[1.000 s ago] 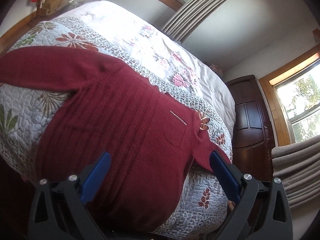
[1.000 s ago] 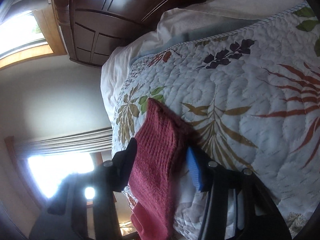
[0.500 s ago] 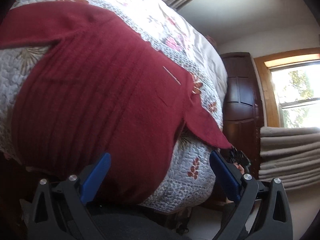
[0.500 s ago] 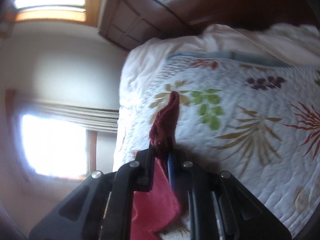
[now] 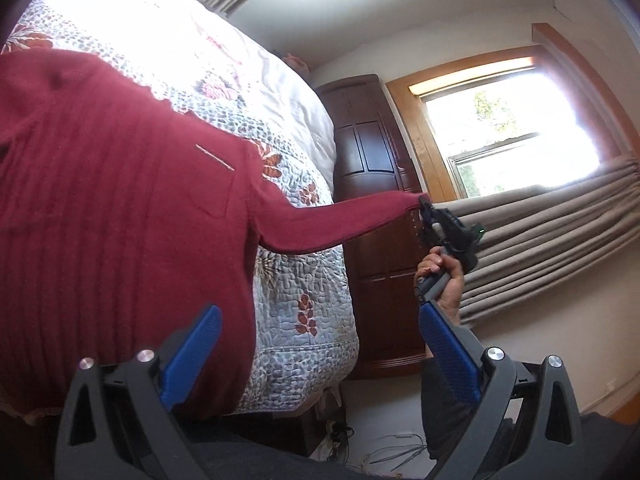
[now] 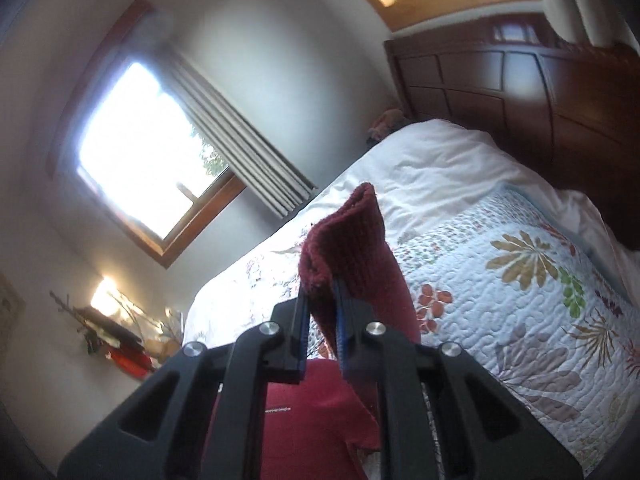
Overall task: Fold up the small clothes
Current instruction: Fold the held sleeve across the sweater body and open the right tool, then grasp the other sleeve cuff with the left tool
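Dark red ribbed knit sweater (image 5: 120,208), body spread flat on the floral quilted bedspread (image 5: 296,292), one sleeve (image 5: 340,220) stretched out to the right, off the bed's edge. Right gripper (image 6: 322,316), jaws clamped on the sleeve's cuff (image 6: 348,240), lifted clear of the quilt. Left gripper (image 5: 316,340), blue-padded jaws wide apart, empty, near the sweater's hem.

Bed (image 5: 316,364) with a floral quilt (image 6: 500,288), white sheet (image 6: 432,152) at its head, dark red sweater (image 5: 120,208) spread across the quilt
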